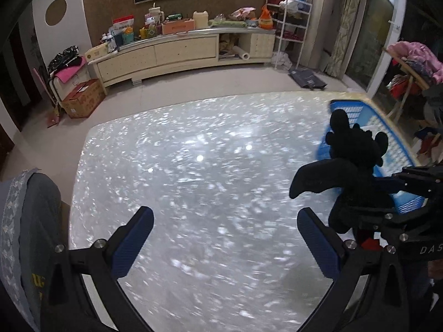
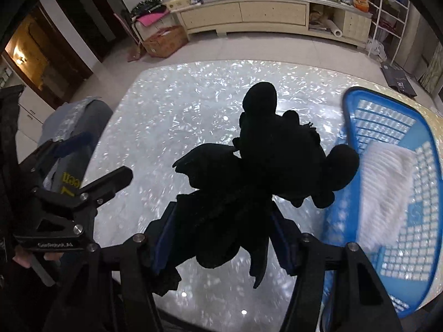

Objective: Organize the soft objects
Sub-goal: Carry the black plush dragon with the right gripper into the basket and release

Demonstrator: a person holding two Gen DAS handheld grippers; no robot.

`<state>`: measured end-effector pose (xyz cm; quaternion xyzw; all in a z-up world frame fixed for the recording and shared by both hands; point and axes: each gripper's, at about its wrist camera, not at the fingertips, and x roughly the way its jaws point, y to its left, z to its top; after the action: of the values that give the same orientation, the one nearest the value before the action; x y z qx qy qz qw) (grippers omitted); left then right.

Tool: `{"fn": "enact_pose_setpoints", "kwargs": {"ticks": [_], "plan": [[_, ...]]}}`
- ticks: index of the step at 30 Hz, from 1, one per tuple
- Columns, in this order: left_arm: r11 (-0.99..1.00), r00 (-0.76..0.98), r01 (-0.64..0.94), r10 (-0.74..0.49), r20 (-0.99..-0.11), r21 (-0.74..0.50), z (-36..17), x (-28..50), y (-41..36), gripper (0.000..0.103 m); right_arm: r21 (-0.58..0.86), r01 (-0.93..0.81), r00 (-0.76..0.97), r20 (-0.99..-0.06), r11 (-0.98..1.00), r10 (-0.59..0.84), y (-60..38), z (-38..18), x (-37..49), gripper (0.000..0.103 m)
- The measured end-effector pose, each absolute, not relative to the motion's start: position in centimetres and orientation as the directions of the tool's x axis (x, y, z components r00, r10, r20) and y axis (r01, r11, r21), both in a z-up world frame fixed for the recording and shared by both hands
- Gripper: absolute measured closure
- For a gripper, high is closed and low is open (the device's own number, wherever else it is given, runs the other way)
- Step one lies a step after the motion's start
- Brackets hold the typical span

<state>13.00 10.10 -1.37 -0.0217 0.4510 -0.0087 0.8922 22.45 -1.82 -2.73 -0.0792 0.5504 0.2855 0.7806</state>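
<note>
My right gripper [image 2: 224, 221] is shut on a black plush dragon [image 2: 265, 160] and holds it above the table, just left of a blue plastic basket [image 2: 387, 127]. A white fluffy cloth [image 2: 384, 188] lies in the basket. In the left wrist view the dragon [image 1: 351, 171] hangs at the right, in front of the basket [image 1: 387, 138]. My left gripper [image 1: 225, 238] is open and empty over the middle of the table.
The table [image 1: 193, 166] has a shiny pearly top. A grey cushion [image 1: 30, 221] sits at its left edge, also in the right wrist view [image 2: 77, 127]. A cream cabinet [image 1: 171, 52], a cardboard box [image 1: 83, 99] and a clothes pile [image 1: 415, 58] stand around the room.
</note>
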Motion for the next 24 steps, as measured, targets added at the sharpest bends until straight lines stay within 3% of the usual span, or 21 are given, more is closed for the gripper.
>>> {"fn": "enact_pose_setpoints", "kwargs": {"ticks": [13,24], "plan": [[0.994,0.671,0.103,-0.087,-0.736,-0.024,4.3,11.6,1.6,0.000,0.176,-0.530,0.343,-0.850,0.829,0.400,-9.5,2.7,19.6,0.043],[0.980,0.656,0.197,-0.141,-0.741,-0.012,4.8,13.9,-4.3,0.000,0.132,-0.487,0.405,-0.842,0.863,0.357,-14.5,3.0,20.3,0.043]]}}
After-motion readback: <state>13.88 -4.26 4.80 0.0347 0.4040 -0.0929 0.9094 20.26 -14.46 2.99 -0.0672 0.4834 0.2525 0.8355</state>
